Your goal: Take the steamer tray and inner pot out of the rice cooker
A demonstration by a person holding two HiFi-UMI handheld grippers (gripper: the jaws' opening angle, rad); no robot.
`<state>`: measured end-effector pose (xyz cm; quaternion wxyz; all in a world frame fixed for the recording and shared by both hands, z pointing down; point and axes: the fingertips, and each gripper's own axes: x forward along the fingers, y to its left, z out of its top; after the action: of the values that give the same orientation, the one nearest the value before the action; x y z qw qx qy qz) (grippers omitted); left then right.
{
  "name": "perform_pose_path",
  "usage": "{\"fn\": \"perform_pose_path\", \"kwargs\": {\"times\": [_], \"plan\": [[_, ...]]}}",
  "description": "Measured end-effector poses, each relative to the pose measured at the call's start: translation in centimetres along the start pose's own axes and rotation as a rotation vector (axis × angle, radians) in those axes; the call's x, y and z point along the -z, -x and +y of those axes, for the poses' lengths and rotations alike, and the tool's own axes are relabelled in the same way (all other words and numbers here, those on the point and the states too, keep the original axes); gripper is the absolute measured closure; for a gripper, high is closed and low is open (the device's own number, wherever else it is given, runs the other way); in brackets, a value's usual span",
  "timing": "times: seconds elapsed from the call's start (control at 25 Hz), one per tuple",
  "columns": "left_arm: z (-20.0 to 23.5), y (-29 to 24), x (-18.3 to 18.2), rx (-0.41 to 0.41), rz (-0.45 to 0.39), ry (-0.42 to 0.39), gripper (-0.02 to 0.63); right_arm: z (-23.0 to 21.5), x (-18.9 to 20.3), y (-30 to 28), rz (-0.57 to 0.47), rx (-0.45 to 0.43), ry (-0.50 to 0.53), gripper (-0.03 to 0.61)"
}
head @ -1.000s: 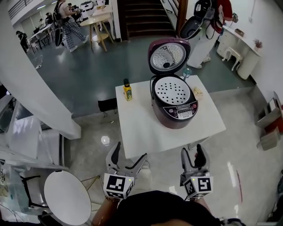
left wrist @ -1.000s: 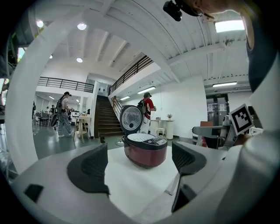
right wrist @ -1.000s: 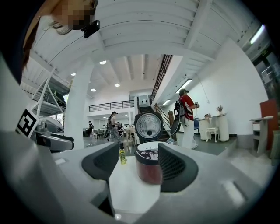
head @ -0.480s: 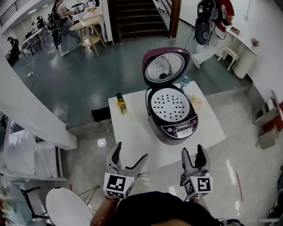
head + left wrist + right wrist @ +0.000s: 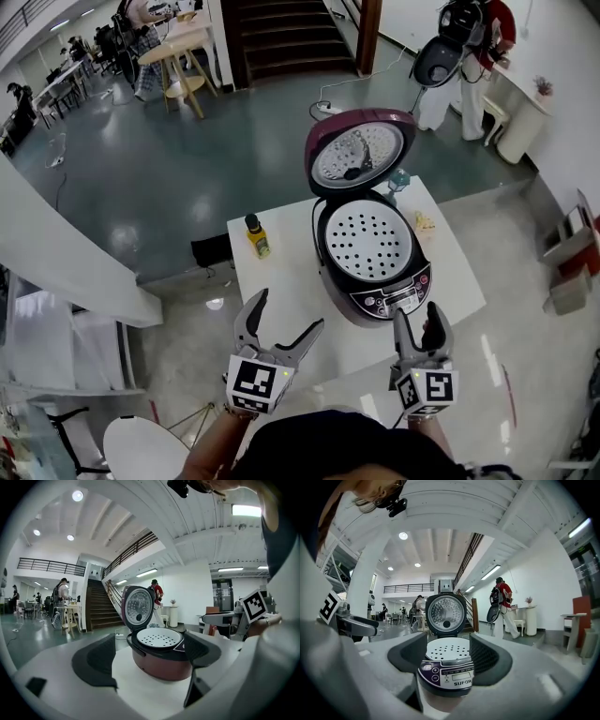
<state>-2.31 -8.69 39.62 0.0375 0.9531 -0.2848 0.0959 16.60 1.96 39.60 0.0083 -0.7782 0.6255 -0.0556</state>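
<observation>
**At the near side: nothing held, nothing lifted out**

On the white square table (image 5: 281,281), head view: a maroon, round-bodied rice cooker (image 5: 366,314) stood on the right half. Its hinged lid (image 5: 356,152) was swung fully up at the far side, with the silver inner face showing. A white perforated steamer tray (image 5: 367,246) sat level in the cooker's mouth and filled it rim to rim. The inner pot lay beneath the tray and could not be made out. A small yellow bottle with a dark cap (image 5: 258,236) stood upright to the left of the cooker, well apart from it. The left gripper (image 5: 289,312) hovered over the near table edge, jaws spread wide, clear of the cooker. The right gripper (image 5: 416,317) hung just in front of the cooker's control panel (image 5: 398,292), jaws parted more narrowly.

Left gripper view: both dark ribbed pads were released, with only air between them. The cooker stood beyond, framed in the gap and untouched. The tray was seated in the cooker, with the lid upright behind it. The right gripper's marker cube showed at the right edge.

Right gripper view: the jaws were parted and gripped nothing. The purple-and-white control panel sat close ahead, low in the gap, apart from both pads. The tray's perforated face showed above the panel, and the lid rose behind it. A person in a red top (image 5: 501,597) stood far off on the right, beside a white counter.
</observation>
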Motion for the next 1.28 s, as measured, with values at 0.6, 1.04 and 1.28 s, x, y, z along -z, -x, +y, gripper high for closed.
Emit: {"fn": "perform_pose_path", "kwargs": {"times": [0.6,1.04,1.28], "plan": [[0.1,-4.1,1.0,0.024,0.073,0.043,0.160,-1.7,-0.6,-2.9,0.026,0.017,0.044,0.296],[-0.2,-9.6,-0.1,-0.017,0.128,0.028,0.160,-5.8,-0.8,-7.9,0.099,-0.033,0.072,0.296],[1.1,-12.2,0.4,-0.060,0.205,0.026,0.160,-9.0,-0.4,-11.6,0.193,-0.035,0.106,0.296]]}}
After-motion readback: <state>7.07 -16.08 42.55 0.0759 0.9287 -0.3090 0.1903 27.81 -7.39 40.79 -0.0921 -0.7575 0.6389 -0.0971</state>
